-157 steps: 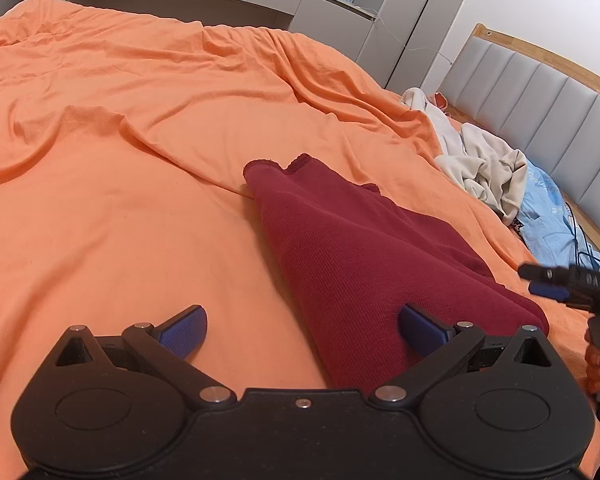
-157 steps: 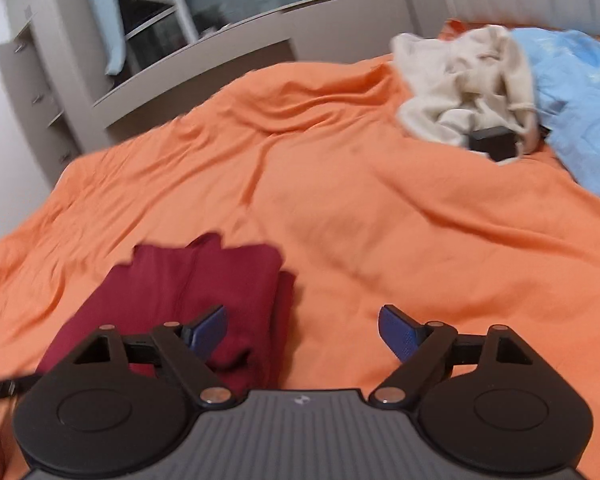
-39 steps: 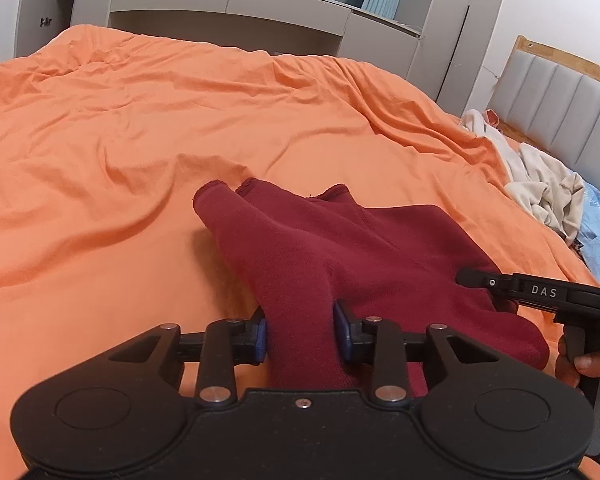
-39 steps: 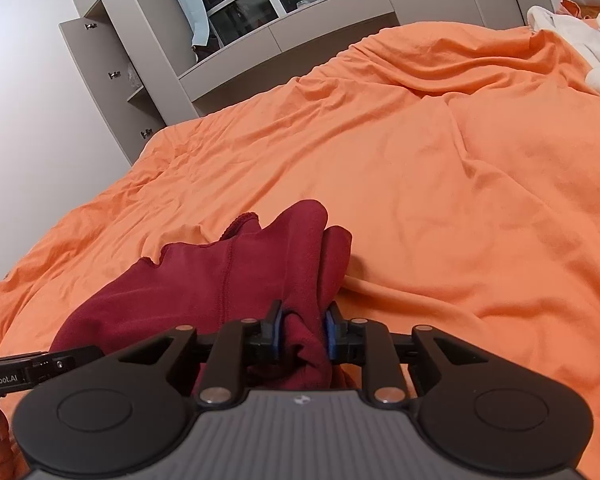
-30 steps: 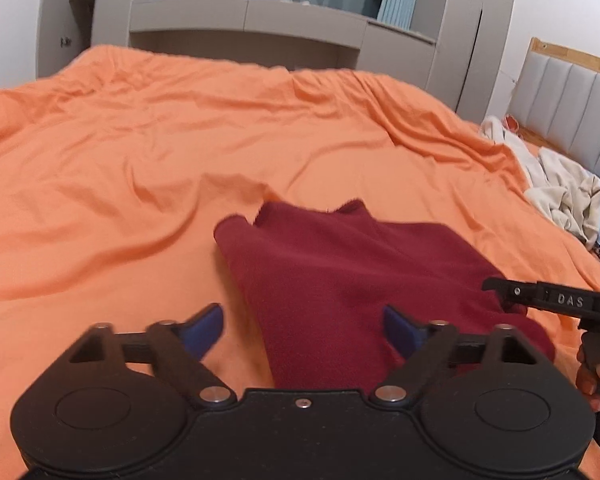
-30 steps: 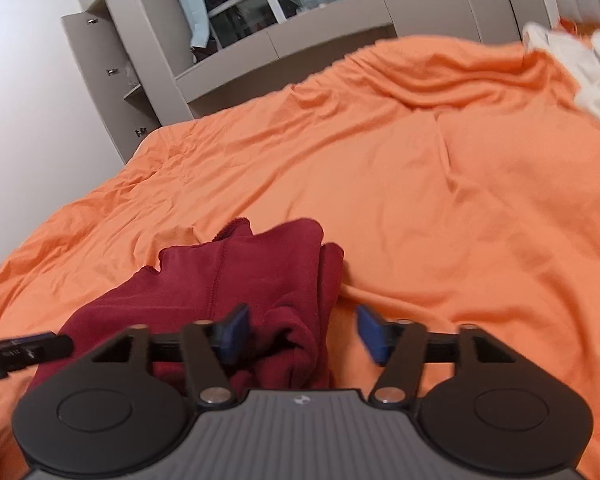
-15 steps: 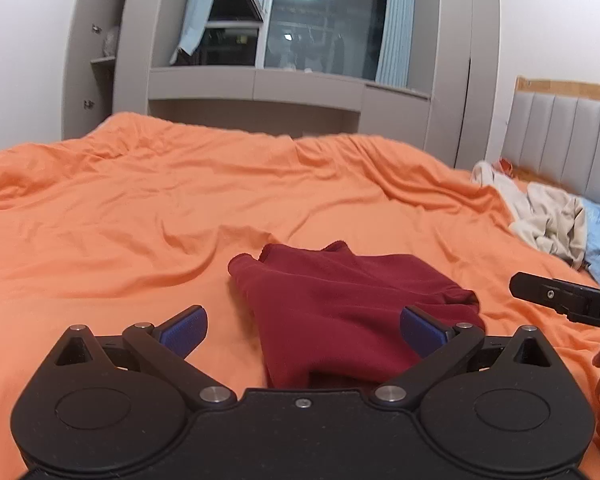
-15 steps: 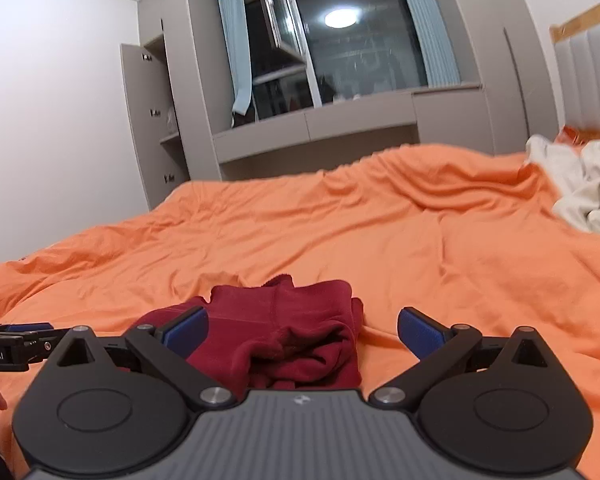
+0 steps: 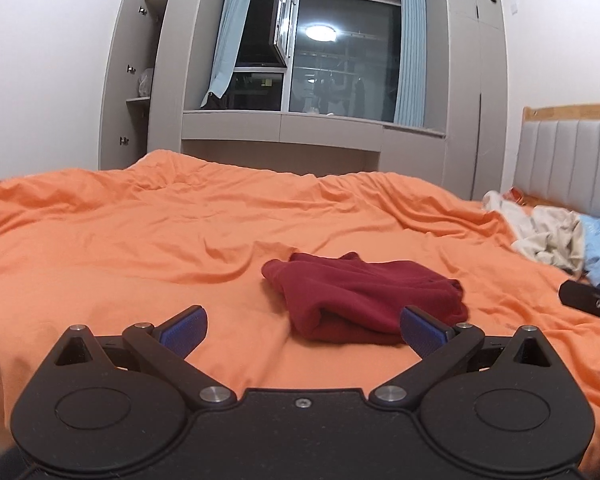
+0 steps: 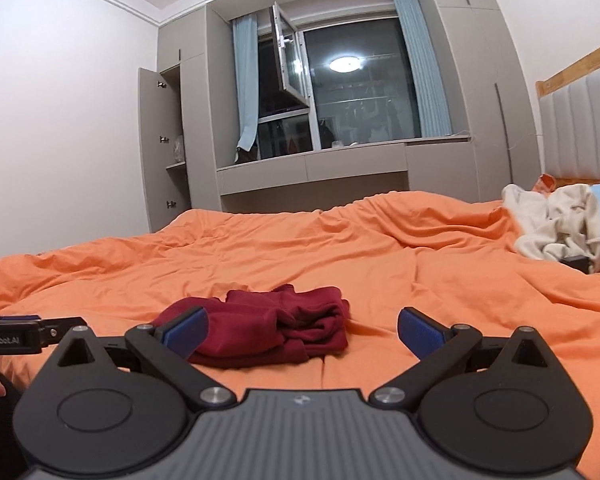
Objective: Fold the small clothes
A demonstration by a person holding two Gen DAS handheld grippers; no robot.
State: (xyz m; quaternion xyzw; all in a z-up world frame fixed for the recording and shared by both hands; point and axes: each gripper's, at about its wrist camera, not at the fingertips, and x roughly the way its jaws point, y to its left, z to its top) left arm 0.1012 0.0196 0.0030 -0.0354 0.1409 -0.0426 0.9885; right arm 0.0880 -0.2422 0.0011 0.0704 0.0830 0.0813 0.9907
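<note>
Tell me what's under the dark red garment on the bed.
The red garment lies folded on the orange sheet, which shows all around it. Whatever lies directly beneath the folds is covered.

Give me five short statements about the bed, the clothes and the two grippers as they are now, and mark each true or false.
1. The dark red garment lies folded on the orange bedspread. True.
2. The left gripper is clamped on the red garment. False: its jaws stand wide open, holding nothing.
3. The right gripper is open and empty. True.
4. The cream clothes lie on top of the red garment. False: they sit apart, near the headboard.
5. The window shows bright daylight. False: it is dark, with a ceiling lamp reflected in the glass.
</note>
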